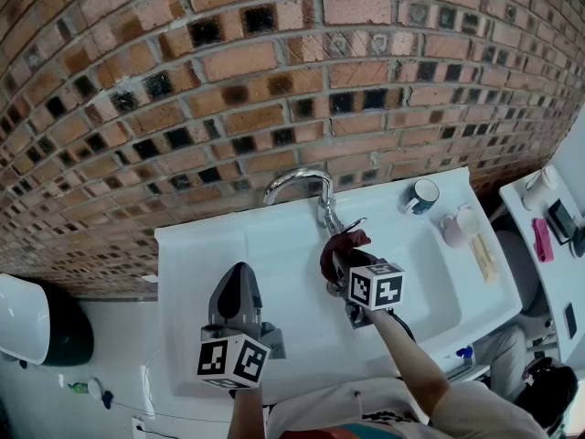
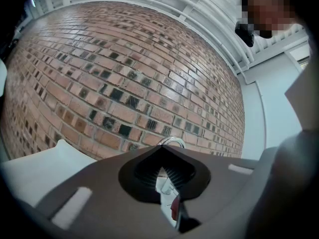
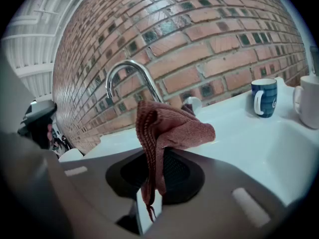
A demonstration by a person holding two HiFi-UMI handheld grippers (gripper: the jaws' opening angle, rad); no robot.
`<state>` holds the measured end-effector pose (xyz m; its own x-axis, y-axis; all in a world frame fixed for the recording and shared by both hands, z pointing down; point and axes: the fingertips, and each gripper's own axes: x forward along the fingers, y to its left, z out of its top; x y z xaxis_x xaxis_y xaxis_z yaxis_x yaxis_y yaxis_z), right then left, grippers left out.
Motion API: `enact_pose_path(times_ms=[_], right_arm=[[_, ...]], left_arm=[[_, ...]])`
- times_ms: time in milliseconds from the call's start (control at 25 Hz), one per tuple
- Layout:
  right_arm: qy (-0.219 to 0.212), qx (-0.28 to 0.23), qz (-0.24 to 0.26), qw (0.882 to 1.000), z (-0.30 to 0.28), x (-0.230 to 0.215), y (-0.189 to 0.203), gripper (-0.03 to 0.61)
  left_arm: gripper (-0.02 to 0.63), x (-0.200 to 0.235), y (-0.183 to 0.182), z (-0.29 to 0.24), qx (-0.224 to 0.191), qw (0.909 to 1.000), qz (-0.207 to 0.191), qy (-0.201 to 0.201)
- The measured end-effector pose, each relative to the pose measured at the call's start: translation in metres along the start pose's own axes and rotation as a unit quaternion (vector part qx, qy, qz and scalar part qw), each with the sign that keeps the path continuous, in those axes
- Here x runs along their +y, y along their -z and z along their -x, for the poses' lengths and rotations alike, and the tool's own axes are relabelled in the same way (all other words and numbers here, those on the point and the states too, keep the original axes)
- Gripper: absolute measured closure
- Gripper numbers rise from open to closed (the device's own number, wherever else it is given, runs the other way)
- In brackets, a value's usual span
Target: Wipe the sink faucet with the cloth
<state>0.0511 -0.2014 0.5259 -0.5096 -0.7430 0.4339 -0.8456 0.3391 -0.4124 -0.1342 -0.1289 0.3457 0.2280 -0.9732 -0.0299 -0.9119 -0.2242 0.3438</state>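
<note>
Right gripper (image 3: 153, 158) jaws pinching cloth (image 3: 172, 128), faucet (image 3: 130, 63) beyond

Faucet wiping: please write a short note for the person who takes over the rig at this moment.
Right gripper: jaws shut on the cloth, held near the faucet base; contact unclear.
Left gripper: jaws shut, empty, over the left part of the sink.
Done: cloth is gripped.
Left: wipe the faucet; how much is already wiped cannot be told.
</note>
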Motion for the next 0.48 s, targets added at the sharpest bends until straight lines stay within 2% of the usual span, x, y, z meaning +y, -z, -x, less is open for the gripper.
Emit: enact_pose_path(times_ms=[280, 480], right_arm=[[0.007, 0.005, 0.010, 1.000, -0.018, -0.006, -0.011, 0.532], [0.022, -0.028, -0.002, 0.999, -0.001, -0.023, -0.032, 0.532]], left_arm=[[0.609, 0.001, 0.001, -0.015, 0.003, 1.0000, -0.003, 0.006], [0.609, -0.001, 0.001, -0.018, 0.003, 0.9999, -0.005, 0.010]])
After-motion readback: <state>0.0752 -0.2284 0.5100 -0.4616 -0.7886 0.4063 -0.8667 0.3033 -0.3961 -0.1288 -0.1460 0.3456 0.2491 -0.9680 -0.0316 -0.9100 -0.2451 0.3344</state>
